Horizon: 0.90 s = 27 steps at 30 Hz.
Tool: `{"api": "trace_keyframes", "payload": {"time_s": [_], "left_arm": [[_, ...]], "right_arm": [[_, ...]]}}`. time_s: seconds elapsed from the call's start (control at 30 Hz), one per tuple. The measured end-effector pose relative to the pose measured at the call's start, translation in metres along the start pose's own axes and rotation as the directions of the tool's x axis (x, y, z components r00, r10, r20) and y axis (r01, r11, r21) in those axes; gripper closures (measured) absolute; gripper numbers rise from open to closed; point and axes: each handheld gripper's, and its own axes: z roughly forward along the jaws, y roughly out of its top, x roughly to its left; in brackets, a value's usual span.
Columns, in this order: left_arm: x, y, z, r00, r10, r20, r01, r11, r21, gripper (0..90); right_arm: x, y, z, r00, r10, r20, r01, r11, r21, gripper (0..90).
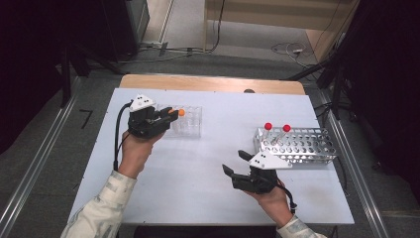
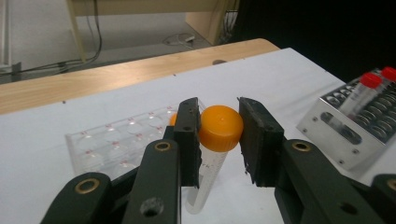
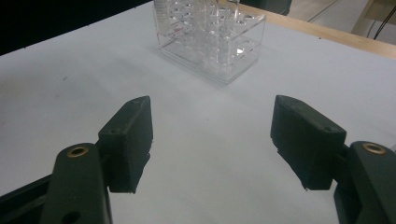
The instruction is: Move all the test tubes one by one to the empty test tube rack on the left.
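Note:
My left gripper (image 1: 172, 115) hangs over the left end of a clear plastic tube rack (image 1: 187, 124). It is shut on a clear tube with an orange cap (image 1: 181, 112). In the left gripper view the pads press the orange-capped tube (image 2: 220, 128) just at its cap, and the tube's body hangs down over the clear rack (image 2: 107, 144). My right gripper (image 1: 235, 161) is open and holds nothing, low over the bare table near the front right. In the right gripper view its jaws (image 3: 212, 135) stand wide apart and point toward the clear rack (image 3: 210, 37).
A perforated metal rack (image 1: 302, 146) stands at the right with two red-capped tubes (image 1: 268, 126) (image 1: 286, 128) upright at its left end. The same metal rack (image 2: 336, 126) appears in the left gripper view. A wooden strip (image 1: 213, 83) edges the white table's far side.

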Motion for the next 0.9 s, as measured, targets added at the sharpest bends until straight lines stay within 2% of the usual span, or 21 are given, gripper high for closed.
{"api": "trace_keyframes", "payload": {"time_s": [0.43, 0.7, 0.9], "left_arm": [[0.012, 0.025, 0.015, 0.9976, -0.006, -0.069, 0.004, 0.9997, -0.024, 69.8], [0.013, 0.021, 0.03, 0.9945, 0.008, -0.104, -0.01, 0.9998, -0.016, 69.8], [0.013, 0.016, 0.035, 0.9939, 0.007, -0.11, -0.008, 0.9999, -0.011, 69.8]], "right_arm": [[0.0, 0.0, 0.0, 1.0, 0.006, -0.003, -0.006, 1.0, -0.005, 29.5], [-0.001, -0.001, -0.002, 0.9999, 0.016, -0.002, -0.016, 0.9998, -0.013, 29.8], [-0.001, -0.001, -0.003, 0.9999, 0.015, 0.001, -0.015, 0.9998, -0.013, 30.0]]}}
